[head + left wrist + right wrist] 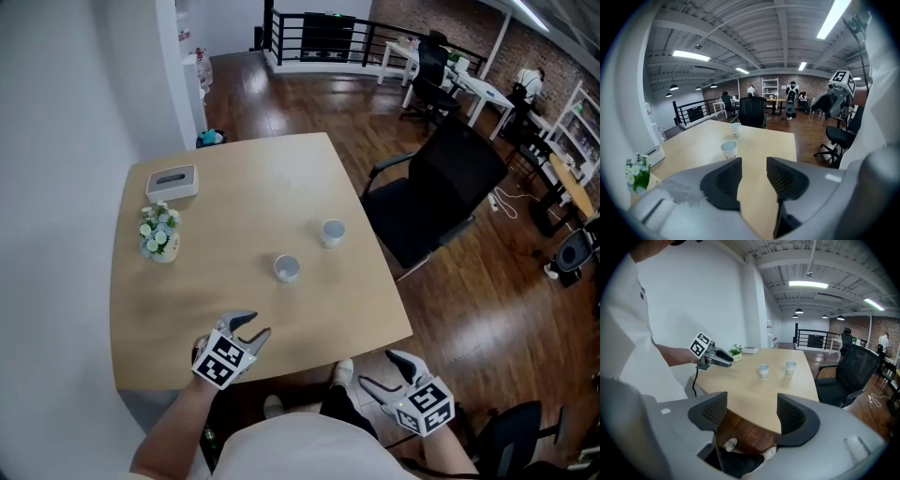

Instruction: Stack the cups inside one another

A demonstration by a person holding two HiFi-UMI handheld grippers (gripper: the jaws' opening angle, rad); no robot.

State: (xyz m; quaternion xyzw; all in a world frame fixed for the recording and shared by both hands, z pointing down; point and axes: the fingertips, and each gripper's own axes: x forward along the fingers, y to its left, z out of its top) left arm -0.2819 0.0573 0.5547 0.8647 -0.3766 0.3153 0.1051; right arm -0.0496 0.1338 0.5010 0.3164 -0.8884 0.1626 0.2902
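Observation:
Two small white cups stand upright and apart on the wooden table (187, 319): the near cup (286, 268) toward the middle and the far cup (333, 232) to its right. My left gripper (251, 330) hovers over the table's near edge, short of the near cup (729, 149), jaws open with nothing between them. My right gripper (380, 369) is off the table, below its near right corner, open and empty. From the right gripper view (752, 411) both cups (763, 371) (790, 367) show across the table, with the left gripper (719, 357) to their left.
A white tissue box (172, 182) and a small pot of flowers (159, 234) sit at the table's left side. A black office chair (441, 192) stands close to the right edge. A white wall runs along the left. Desks and chairs fill the far room.

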